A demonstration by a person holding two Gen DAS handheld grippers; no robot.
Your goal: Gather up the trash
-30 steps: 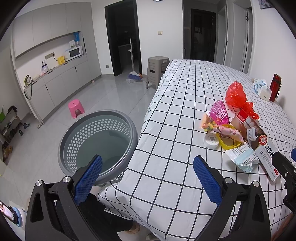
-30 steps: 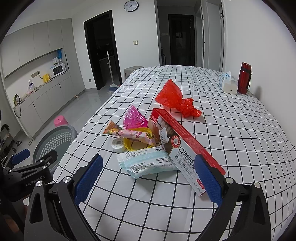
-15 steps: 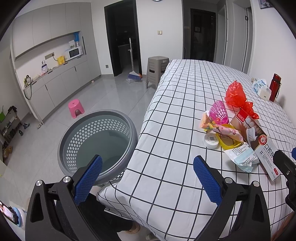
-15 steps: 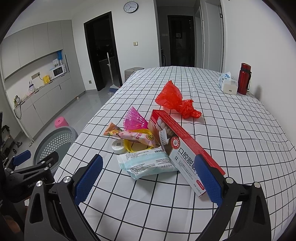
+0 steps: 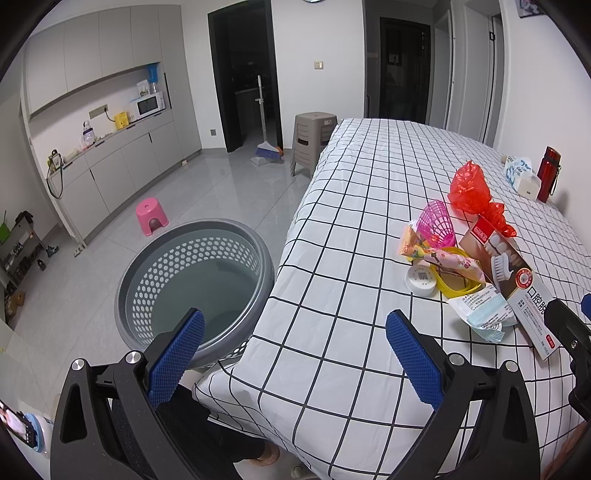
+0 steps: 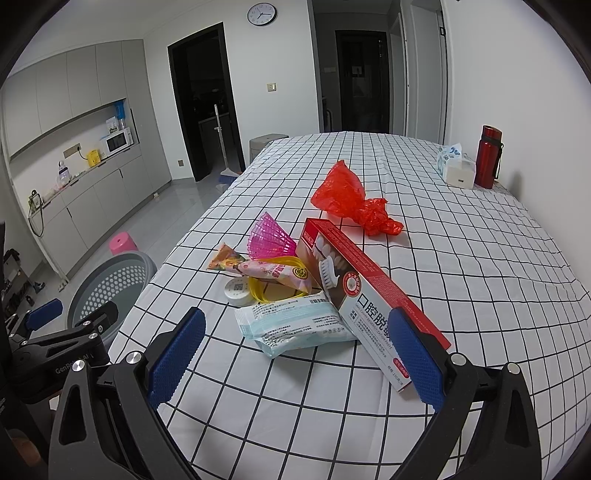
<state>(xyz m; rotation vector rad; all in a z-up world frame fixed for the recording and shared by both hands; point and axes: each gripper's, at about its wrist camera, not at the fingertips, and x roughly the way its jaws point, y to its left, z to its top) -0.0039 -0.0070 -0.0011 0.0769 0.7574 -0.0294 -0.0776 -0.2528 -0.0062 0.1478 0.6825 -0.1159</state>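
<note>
Hovering: right claw (image 6: 295, 354) spread wide, empty, nearer wipes pack (image 6: 291, 325) than before; left claw (image 5: 293, 356) apart, unmoved; basket (image 5: 195, 284) seemingly empty; collection not begun.

White walls, grey tiled floor (image 5: 229, 192); grey cabinets (image 5: 122, 162) along the left wall, two dark doorways (image 5: 242, 74), wall clock (image 6: 262, 14).

Even, bright indoor light filled both views; focus was sharp. Fisheye distortion bent the edges, dark vignette at every corner, strongest near 10 o'clock.
</note>
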